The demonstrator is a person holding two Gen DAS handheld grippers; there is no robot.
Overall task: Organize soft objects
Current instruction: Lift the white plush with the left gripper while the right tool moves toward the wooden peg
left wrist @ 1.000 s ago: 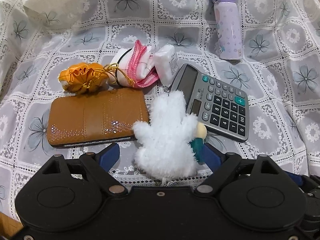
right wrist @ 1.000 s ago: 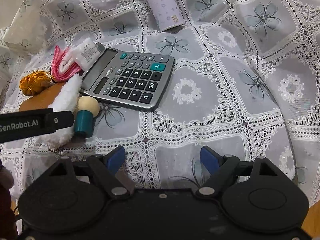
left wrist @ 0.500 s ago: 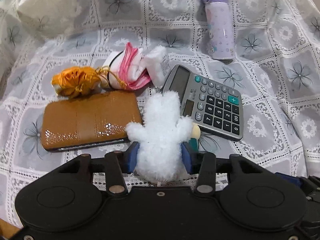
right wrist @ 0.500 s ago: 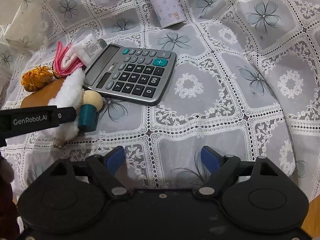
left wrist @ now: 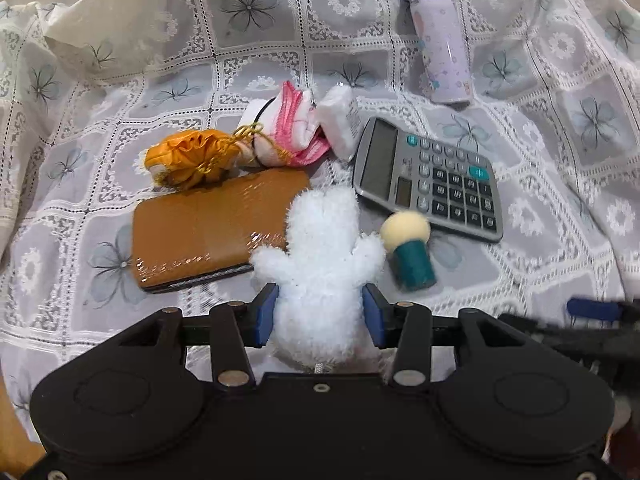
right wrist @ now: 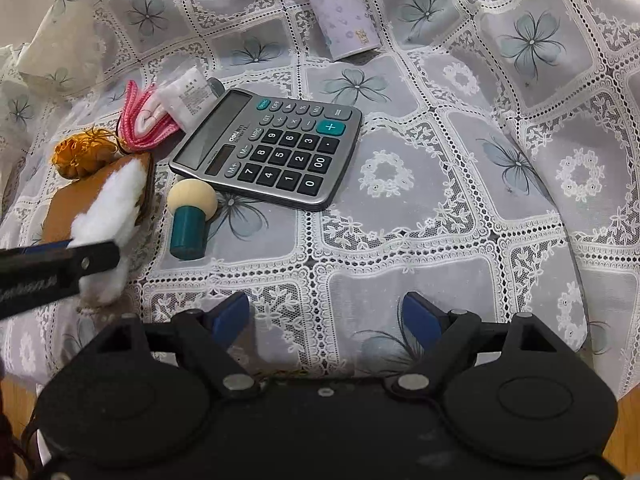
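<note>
A fluffy white plush toy [left wrist: 320,264] sits between the blue pads of my left gripper [left wrist: 320,314], which is shut on its lower body. The right wrist view shows the same plush toy [right wrist: 110,216] at the far left, with the left gripper's black finger [right wrist: 56,268] across it. Behind the toy lie an orange drawstring pouch [left wrist: 188,158], rolled pink-and-white socks [left wrist: 288,128] and a white tissue pack [left wrist: 338,120]. My right gripper [right wrist: 326,318] stands open over bare tablecloth, nothing between its fingers.
A brown leather wallet [left wrist: 208,228] lies left of the toy. A grey calculator [left wrist: 432,178], a teal-handled sponge brush [left wrist: 410,254] and a lilac bottle [left wrist: 438,38] lie to the right. A lace flowered tablecloth [right wrist: 460,208] covers the table; its edge drops off at right.
My left gripper's jaws closed from wide open onto the white plush toy, then carried it a little to the left, uncovering the sponge brush. The right gripper stayed put.
</note>
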